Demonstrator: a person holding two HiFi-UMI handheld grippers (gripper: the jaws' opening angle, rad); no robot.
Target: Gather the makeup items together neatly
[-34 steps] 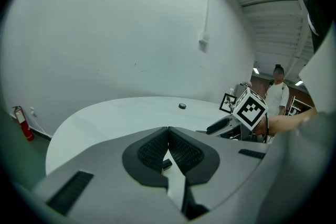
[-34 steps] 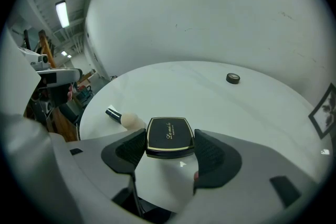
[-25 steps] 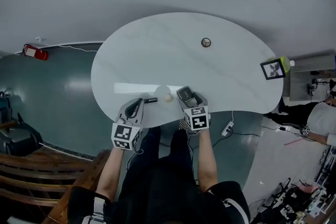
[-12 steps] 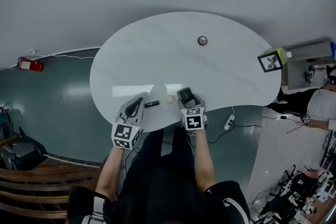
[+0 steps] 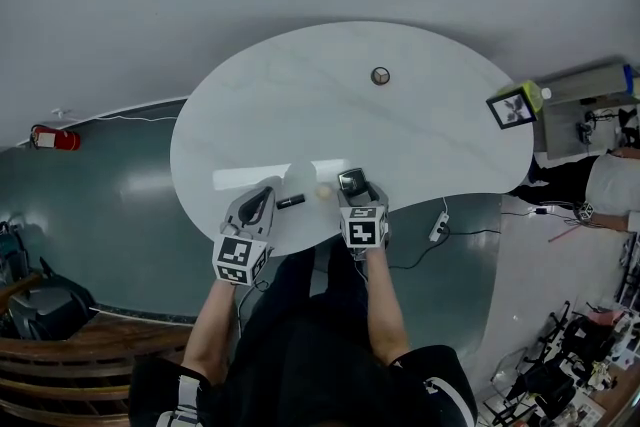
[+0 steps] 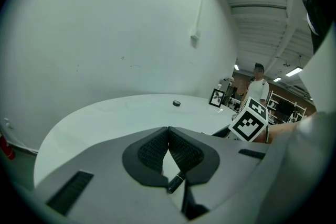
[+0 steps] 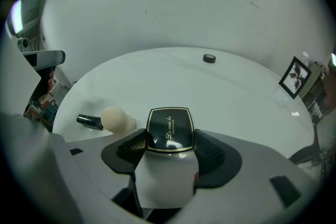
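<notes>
My right gripper (image 5: 353,189) (image 7: 169,138) is shut on a black powder compact (image 7: 169,129) (image 5: 351,180) with a gold rim, held just over the near edge of the white table (image 5: 300,95). Left of it lie a beige sponge (image 7: 114,118) (image 5: 323,190) and a small black tube (image 7: 90,121) (image 5: 291,201). My left gripper (image 5: 262,200) (image 6: 168,131) is shut, with its pads touching at the tips. The tube (image 6: 176,182) shows through the gap below them, lying on the table. A small round dark pot (image 5: 380,75) (image 7: 209,58) (image 6: 177,103) sits alone at the far side.
A framed picture (image 5: 510,108) (image 7: 295,76) stands at the table's right end. Beyond it are a person (image 5: 610,185) and shelving. A power strip (image 5: 436,231) with cables lies on the floor by the table's right edge. A red fire extinguisher (image 5: 46,138) lies at far left.
The head camera has drifted a little, shifting the table in the picture. Both grippers, the sponge and the tube hold nearly the same places relative to each other.
</notes>
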